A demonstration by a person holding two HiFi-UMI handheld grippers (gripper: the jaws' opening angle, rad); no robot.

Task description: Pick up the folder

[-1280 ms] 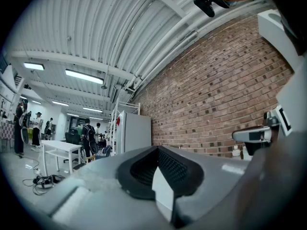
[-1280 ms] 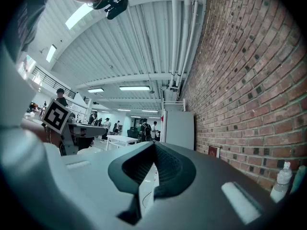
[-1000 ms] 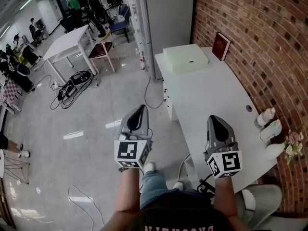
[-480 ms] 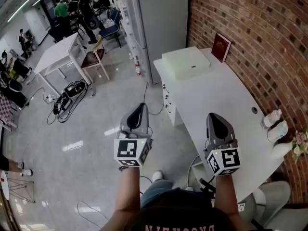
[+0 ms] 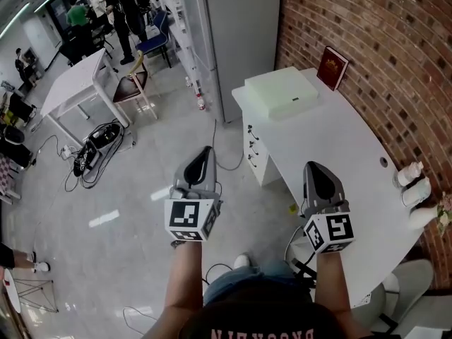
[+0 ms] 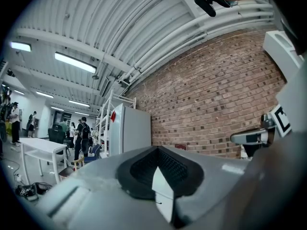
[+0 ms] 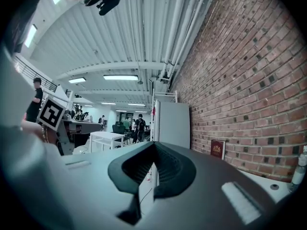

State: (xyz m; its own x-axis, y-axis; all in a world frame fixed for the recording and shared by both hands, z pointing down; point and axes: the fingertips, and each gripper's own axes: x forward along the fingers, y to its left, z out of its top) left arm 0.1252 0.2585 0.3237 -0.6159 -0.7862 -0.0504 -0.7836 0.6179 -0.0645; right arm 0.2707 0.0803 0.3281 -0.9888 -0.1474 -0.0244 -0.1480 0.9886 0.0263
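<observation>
Viewing from the head camera, I read both tools as held level in front of the person, pointing toward the far end of the room.

1. Left gripper point(image 5: 205, 155): its own view shows the jaws fully together, with the two dark pads point(image 6: 144, 169) meeting along a single seam. Nothing sits between them and nothing touches them. It hangs over the grey floor point(image 5: 127, 210), beside the white table point(image 5: 332, 161) and clear of it.

2. Right gripper point(image 5: 316, 168): its own view shows the same condition. The jaws are pressed together, the pads point(image 7: 170, 169) are in contact, and it carries no load. It hangs above the near edge of the table without touching the top.

3. Folder: I see two candidates and cannot tell which is meant. A pale flat case point(image 5: 282, 92) lies on the far end of the table. A red booklet point(image 5: 332, 67) stands tilted against the brick wall point(image 5: 367, 34) just beside it. The right gripper view also shows the red booklet point(image 7: 218, 149) ahead, to the right of the jaws. Both items are well apart from both grippers.

4. White bottles point(image 5: 413, 182) stand at the table's right edge, by the wall.
</observation>
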